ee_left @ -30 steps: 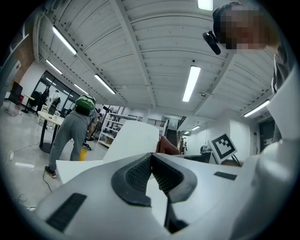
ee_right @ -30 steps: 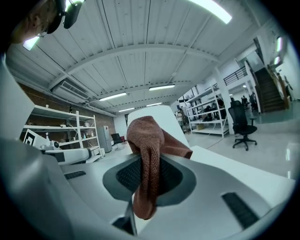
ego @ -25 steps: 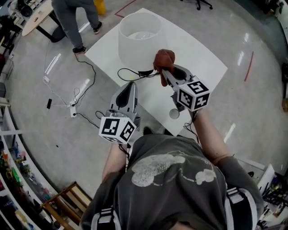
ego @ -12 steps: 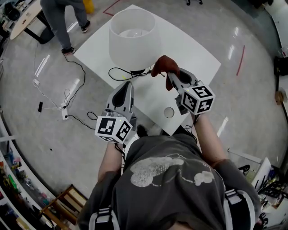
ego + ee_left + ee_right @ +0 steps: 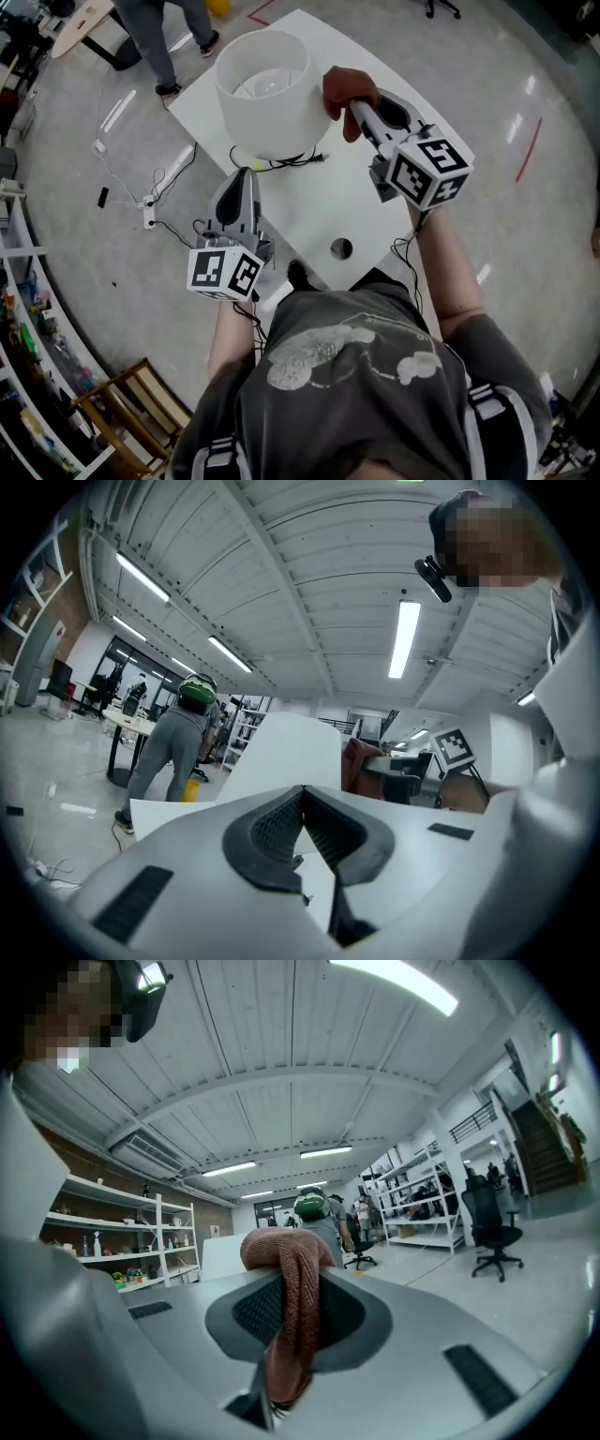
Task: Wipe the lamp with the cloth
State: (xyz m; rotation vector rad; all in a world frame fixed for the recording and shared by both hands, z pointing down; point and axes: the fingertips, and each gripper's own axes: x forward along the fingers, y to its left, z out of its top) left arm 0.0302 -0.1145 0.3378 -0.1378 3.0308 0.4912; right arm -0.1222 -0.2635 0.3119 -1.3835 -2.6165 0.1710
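Note:
A lamp with a white drum shade (image 5: 265,89) stands on the white table (image 5: 375,202), its black cord (image 5: 281,162) trailing at the base. My right gripper (image 5: 353,105) is shut on a reddish-brown cloth (image 5: 345,89), held against the shade's right side. In the right gripper view the cloth (image 5: 291,1307) is pinched between the jaws and bulges over their tips. My left gripper (image 5: 238,178) hangs lower left of the lamp, shut and empty; its view shows the shade (image 5: 281,752) and cloth (image 5: 359,766) ahead.
A round hole (image 5: 341,248) sits in the table near its front edge. A power strip and cables (image 5: 150,211) lie on the floor at left. A person (image 5: 159,42) stands beyond the table's far left corner. Shelves (image 5: 28,375) line the left side.
My right gripper has risen and moved forward with the cloth from beside the lamp's base up to the shade's right side. The left gripper has stayed shut, drifting slightly left.

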